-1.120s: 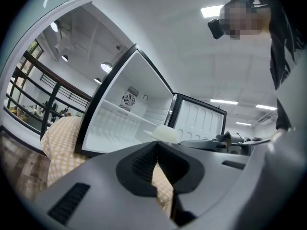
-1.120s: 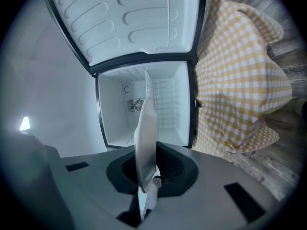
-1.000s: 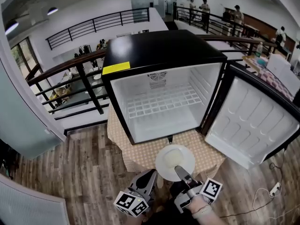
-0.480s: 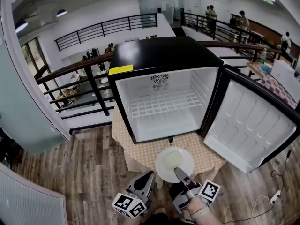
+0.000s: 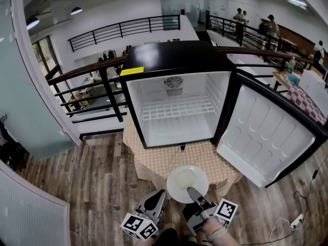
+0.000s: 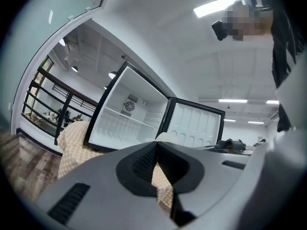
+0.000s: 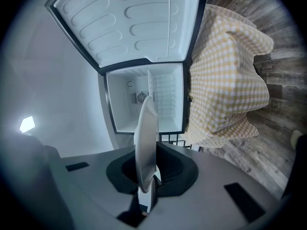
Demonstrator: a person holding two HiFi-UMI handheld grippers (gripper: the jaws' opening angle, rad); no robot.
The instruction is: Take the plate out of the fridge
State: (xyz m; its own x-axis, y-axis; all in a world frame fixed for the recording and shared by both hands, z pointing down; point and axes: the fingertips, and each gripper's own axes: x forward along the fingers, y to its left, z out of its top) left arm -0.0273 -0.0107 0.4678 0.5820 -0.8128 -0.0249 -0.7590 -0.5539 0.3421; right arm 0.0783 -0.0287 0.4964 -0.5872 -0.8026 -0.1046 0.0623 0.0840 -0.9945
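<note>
A: Noting black fridge (image 5: 174, 60) at far centre, set on a table under yellow checked cloth (image 5: 154, 160). Door (image 5: 266, 137) swung wide to the right. Inside: white wire shelf (image 5: 177, 108), round fan grille (image 5: 174, 82) on the back wall.

B: And nearer?

A: Seeing white plate (image 5: 179, 178) out of the fridge, over the cloth's near edge. Gripped at its near rim by right gripper (image 5: 191, 191). Left gripper (image 5: 162, 195) just to the left, apart from the plate.

B: Surroundings?

A: Wood floor (image 5: 92, 188) all round. Dark railing (image 5: 87, 68) beyond, to the left. People (image 5: 239, 18) far right.
</note>
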